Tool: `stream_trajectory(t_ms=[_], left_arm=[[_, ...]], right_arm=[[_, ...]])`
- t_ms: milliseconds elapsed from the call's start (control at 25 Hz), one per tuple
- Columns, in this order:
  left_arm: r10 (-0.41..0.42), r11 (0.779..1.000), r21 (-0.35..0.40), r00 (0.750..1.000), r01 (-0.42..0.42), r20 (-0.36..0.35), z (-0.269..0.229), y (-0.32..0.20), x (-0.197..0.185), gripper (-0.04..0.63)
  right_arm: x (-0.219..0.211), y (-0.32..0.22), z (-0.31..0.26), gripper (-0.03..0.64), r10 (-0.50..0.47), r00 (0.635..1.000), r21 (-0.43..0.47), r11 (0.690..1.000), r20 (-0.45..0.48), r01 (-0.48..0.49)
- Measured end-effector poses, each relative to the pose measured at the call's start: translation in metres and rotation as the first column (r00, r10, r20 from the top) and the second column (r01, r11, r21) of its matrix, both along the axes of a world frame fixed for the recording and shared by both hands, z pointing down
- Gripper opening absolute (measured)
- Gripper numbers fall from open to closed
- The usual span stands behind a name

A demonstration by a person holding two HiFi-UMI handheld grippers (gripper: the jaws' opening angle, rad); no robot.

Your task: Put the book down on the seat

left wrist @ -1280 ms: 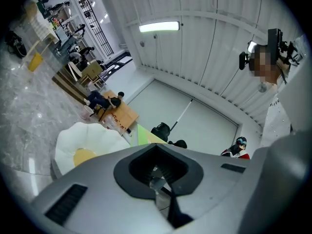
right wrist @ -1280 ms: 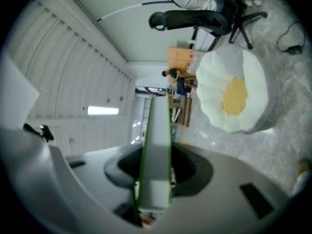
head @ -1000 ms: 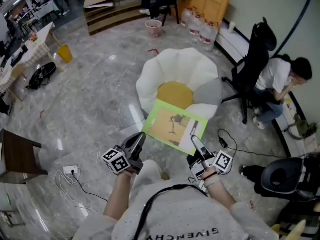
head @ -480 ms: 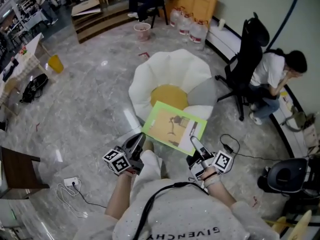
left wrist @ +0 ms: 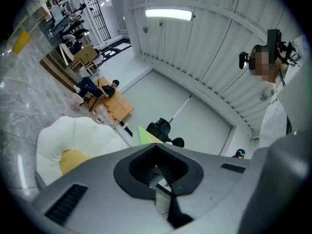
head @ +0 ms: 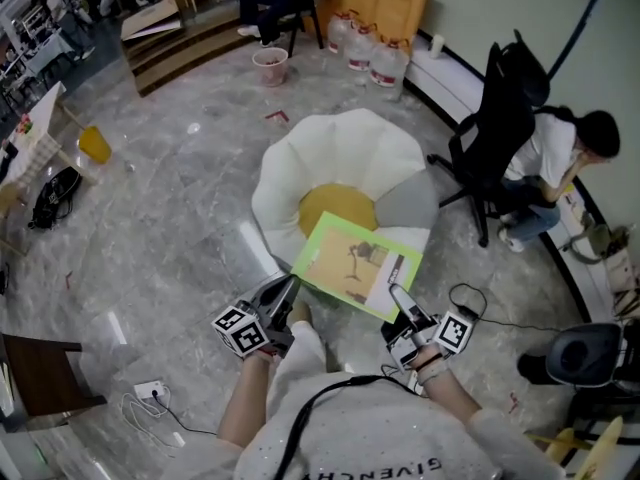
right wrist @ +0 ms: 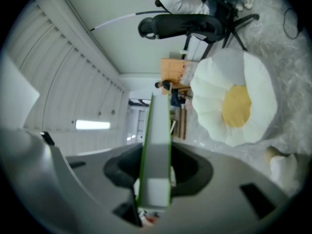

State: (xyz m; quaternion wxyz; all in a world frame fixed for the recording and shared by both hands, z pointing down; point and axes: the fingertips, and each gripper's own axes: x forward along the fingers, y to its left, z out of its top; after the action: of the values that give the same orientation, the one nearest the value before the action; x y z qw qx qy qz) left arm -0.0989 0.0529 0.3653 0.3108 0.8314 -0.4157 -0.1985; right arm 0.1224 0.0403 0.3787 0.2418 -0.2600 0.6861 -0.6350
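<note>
The book (head: 355,265), green-bordered with a tan cover, hangs tilted over the near rim of the seat (head: 300,173), a white flower-shaped floor cushion with a yellow centre. My right gripper (head: 397,296) is shut on the book's near right corner. The right gripper view shows the book (right wrist: 156,145) edge-on between the jaws, with the seat (right wrist: 253,87) beyond it. My left gripper (head: 283,288) is just left of the book, jaws together and holding nothing. In the left gripper view a green corner of the book (left wrist: 142,134) and the seat (left wrist: 73,133) show above the gripper (left wrist: 163,179).
A black office chair (head: 500,118) and a seated person (head: 560,163) are to the right of the seat. Water jugs (head: 365,43) and a pink bucket (head: 271,65) stand behind it. A cable (head: 480,298) and a power strip (head: 150,391) lie on the marble floor.
The book and both grippers have moved slightly forward and right, toward the seat. The right gripper's hold on the book is unchanged.
</note>
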Motion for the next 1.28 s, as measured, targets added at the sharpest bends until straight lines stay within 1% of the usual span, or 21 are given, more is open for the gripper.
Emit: stream_trajectory(t_ms=[200, 360, 480, 600, 840, 1040, 1160, 1280], left_arm=[[0.050, 0.998, -0.028, 0.999, -0.049, 0.012, 0.003, -0.040, -0.023, 0.023], [0.073, 0.995, -0.062, 0.997, -0.074, -0.020, 0.010, -0.073, -0.039, 0.023], [0.106, 0.991, -0.076, 0.994, -0.106, -0.015, 0.023, -0.099, -0.052, 0.023], [0.119, 0.988, -0.096, 0.993, -0.119, -0.009, 0.032, -0.118, -0.065, 0.023], [0.145, 0.978, -0.147, 0.989, -0.147, -0.025, 0.055, -0.135, -0.076, 0.023], [0.172, 0.969, -0.174, 0.984, -0.175, -0.034, 0.076, -0.150, -0.079, 0.023], [0.176, 0.965, -0.190, 0.984, -0.179, -0.037, 0.086, -0.158, -0.076, 0.023], [0.176, 0.962, -0.204, 0.983, -0.183, -0.051, 0.103, -0.179, -0.076, 0.023]], right_arm=[[-0.024, -0.039, 0.003, 0.156, 0.013, 1.000, -0.004, 1.000, -0.021, -0.013], [-0.045, -0.063, 0.013, 0.156, 0.042, 0.999, -0.043, 0.998, -0.026, -0.043], [-0.063, -0.085, 0.023, 0.156, 0.062, 0.998, -0.075, 0.995, -0.030, -0.064], [-0.077, -0.104, 0.032, 0.156, 0.065, 0.997, -0.099, 0.993, -0.040, -0.069], [-0.090, -0.125, 0.052, 0.156, 0.064, 0.993, -0.117, 0.990, -0.100, -0.075], [-0.098, -0.136, 0.065, 0.156, 0.089, 0.991, -0.121, 0.987, -0.102, -0.101], [-0.096, -0.137, 0.079, 0.156, 0.103, 0.989, -0.146, 0.982, -0.105, -0.118], [-0.096, -0.151, 0.098, 0.156, 0.124, 0.986, -0.181, 0.973, -0.113, -0.143]])
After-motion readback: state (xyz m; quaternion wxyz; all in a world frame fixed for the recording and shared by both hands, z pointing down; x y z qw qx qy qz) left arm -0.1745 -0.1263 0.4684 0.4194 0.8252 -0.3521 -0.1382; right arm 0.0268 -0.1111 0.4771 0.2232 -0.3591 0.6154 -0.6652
